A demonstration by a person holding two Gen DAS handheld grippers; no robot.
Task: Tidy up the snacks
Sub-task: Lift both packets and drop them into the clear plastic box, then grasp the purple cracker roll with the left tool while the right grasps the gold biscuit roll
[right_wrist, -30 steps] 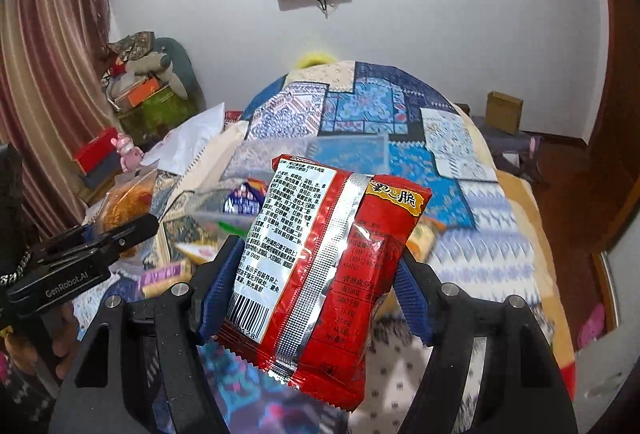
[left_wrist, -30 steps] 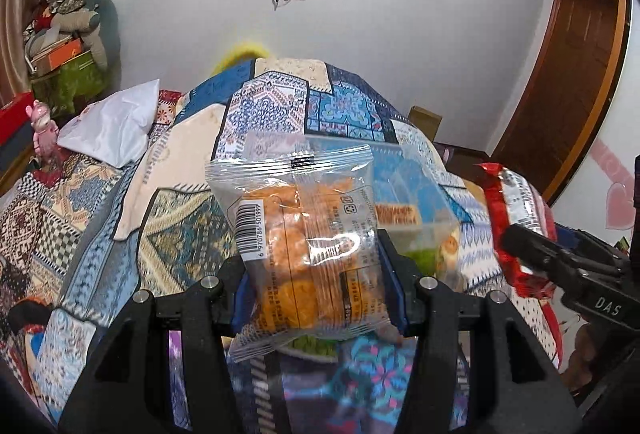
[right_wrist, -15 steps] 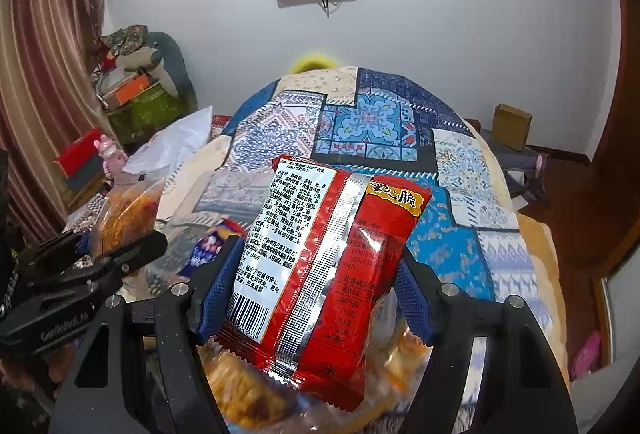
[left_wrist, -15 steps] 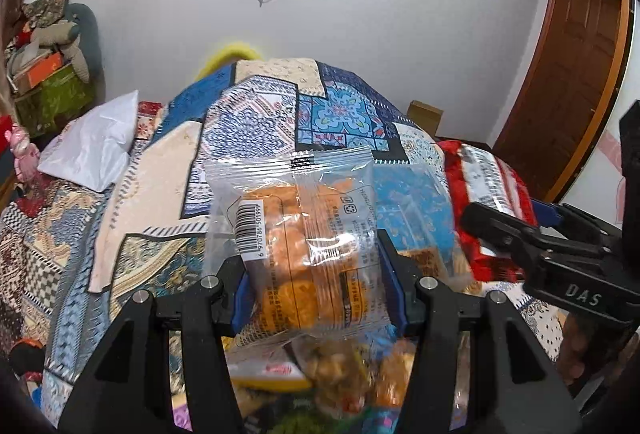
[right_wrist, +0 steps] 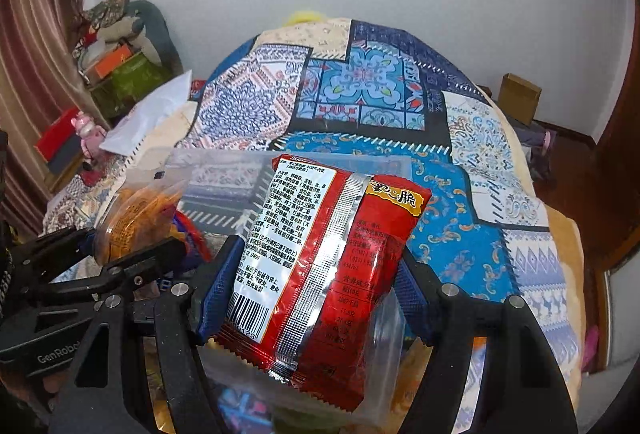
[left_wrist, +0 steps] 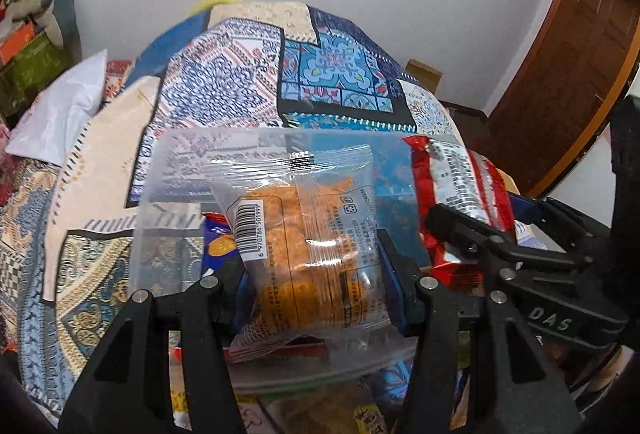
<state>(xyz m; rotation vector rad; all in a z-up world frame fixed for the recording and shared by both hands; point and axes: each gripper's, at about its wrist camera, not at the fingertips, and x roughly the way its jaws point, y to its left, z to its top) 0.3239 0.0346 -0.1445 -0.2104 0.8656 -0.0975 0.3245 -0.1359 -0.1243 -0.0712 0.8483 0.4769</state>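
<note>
My left gripper (left_wrist: pixel 316 270) is shut on a clear packet of orange snacks (left_wrist: pixel 312 234), held over a clear plastic bin (left_wrist: pixel 160 202) on the bed. My right gripper (right_wrist: pixel 320 282) is shut on a red snack packet (right_wrist: pixel 320 258) with white printed text, held over the same bin (right_wrist: pixel 224 170). In the left wrist view the red packet (left_wrist: pixel 460 186) and the right gripper's fingers (left_wrist: pixel 480 234) are at the right. In the right wrist view the orange packet (right_wrist: pixel 132 218) and the left gripper's fingers (right_wrist: pixel 132 258) are at the left. A blue snack packet (left_wrist: pixel 216 242) lies inside the bin.
A patchwork quilt (right_wrist: pixel 360 90) covers the bed. More snack packets (left_wrist: pixel 320 410) lie in front of the bin. A white pillow (left_wrist: pixel 60 114) and piled boxes (right_wrist: pixel 120 74) are at the left. A cardboard box (right_wrist: pixel 520 94) and a wooden door (left_wrist: pixel 580 54) are at the right.
Both grippers have moved forward and tilted down with their packets. The clear bin has come into full view beneath them, and the two grippers are closer together.
</note>
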